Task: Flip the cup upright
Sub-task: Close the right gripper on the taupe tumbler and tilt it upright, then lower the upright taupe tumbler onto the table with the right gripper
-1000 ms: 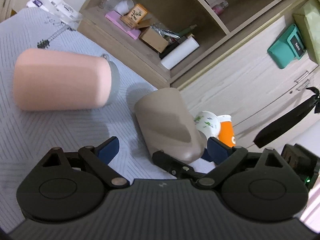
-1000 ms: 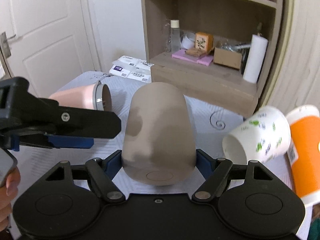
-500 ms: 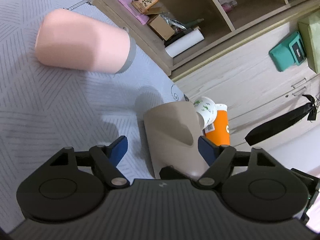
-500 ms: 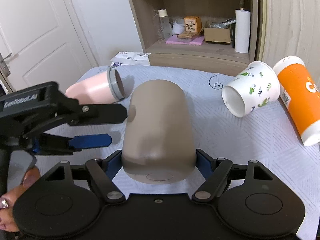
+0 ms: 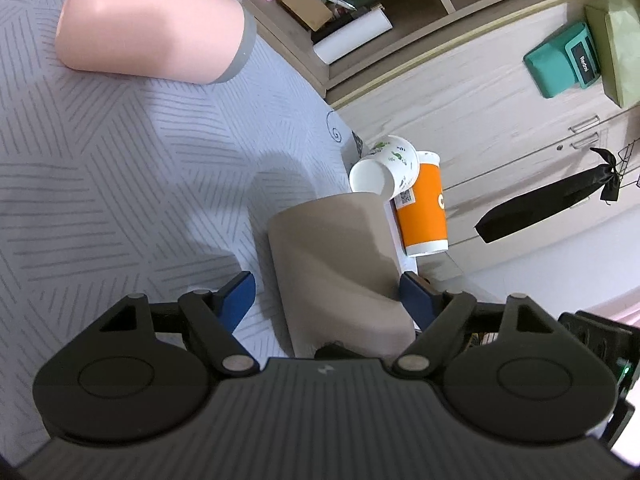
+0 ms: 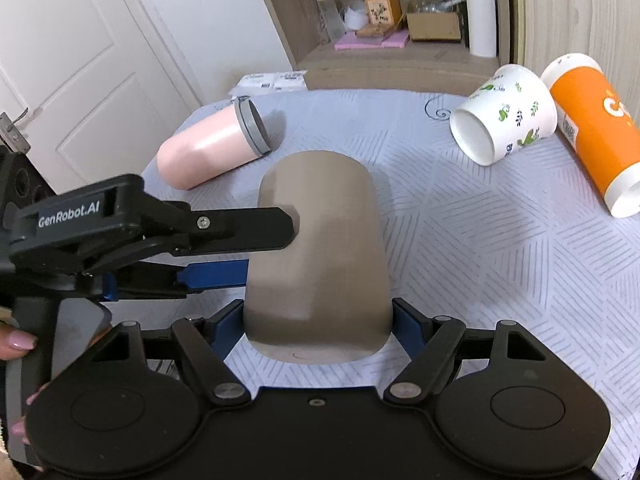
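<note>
A taupe cup (image 6: 318, 248) is held above the grey patterned table, its base toward the right wrist camera. My right gripper (image 6: 318, 322) is shut on the cup near its base. My left gripper (image 5: 328, 298) is open, with its blue pads on either side of the same cup (image 5: 336, 264); from the right wrist view its upper finger (image 6: 256, 228) touches the cup's left side. The left pad stands clear of the cup in the left wrist view.
A pink cup with a grey rim (image 6: 208, 144) lies on its side at the far left. A white leaf-print cup (image 6: 504, 114) and an orange cup (image 6: 596, 128) lie on their sides at the right. A wooden shelf unit (image 6: 380, 56) stands behind the table.
The right gripper has tipped the taupe cup down toward the table. The left gripper has moved in from the left and now straddles the cup.
</note>
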A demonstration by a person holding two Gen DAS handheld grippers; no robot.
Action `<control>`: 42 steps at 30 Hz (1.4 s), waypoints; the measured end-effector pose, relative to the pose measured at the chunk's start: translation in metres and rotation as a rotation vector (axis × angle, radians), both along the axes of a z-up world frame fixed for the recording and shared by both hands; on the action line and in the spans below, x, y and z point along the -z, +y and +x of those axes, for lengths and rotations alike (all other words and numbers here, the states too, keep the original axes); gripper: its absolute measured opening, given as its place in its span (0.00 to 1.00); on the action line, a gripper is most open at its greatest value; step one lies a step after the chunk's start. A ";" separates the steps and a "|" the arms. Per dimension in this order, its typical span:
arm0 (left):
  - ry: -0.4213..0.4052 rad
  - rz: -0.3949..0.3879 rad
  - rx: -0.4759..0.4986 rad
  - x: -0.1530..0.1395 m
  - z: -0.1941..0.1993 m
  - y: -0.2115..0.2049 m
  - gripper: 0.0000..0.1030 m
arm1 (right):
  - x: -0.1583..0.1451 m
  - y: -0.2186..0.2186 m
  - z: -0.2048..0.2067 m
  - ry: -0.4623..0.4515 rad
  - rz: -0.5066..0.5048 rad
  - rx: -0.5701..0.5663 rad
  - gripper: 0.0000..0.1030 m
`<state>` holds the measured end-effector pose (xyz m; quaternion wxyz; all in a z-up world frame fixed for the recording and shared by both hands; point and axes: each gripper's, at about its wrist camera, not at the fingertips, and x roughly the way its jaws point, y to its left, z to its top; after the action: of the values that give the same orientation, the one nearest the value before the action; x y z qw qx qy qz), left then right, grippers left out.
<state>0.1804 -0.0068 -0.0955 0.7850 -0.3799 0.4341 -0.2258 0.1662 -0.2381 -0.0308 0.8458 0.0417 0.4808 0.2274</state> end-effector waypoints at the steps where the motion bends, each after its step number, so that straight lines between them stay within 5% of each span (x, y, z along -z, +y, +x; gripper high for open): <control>1: 0.005 -0.006 0.002 0.001 0.001 0.000 0.77 | 0.000 0.000 0.002 0.006 -0.003 -0.007 0.79; 4: 0.035 -0.018 0.003 0.005 0.005 0.000 0.86 | -0.001 0.000 0.008 0.035 -0.009 -0.038 0.80; 18: 0.025 -0.003 0.049 0.001 0.015 -0.009 0.81 | -0.022 0.017 0.026 -0.008 -0.150 -0.148 0.79; 24: 0.032 -0.022 0.069 0.006 0.020 -0.013 0.84 | -0.019 0.005 0.024 -0.016 -0.095 -0.129 0.79; 27: 0.005 -0.029 0.073 0.005 0.018 -0.016 0.75 | -0.018 0.002 0.021 -0.033 -0.067 -0.123 0.79; 42: -0.305 0.182 0.168 -0.027 -0.040 -0.030 0.74 | -0.021 0.003 -0.041 -0.257 -0.120 -0.222 0.79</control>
<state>0.1403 -0.0370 -0.0689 0.8512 -0.2313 0.3591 -0.3050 0.1254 -0.2352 -0.0093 0.8709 -0.0915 0.3831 0.2938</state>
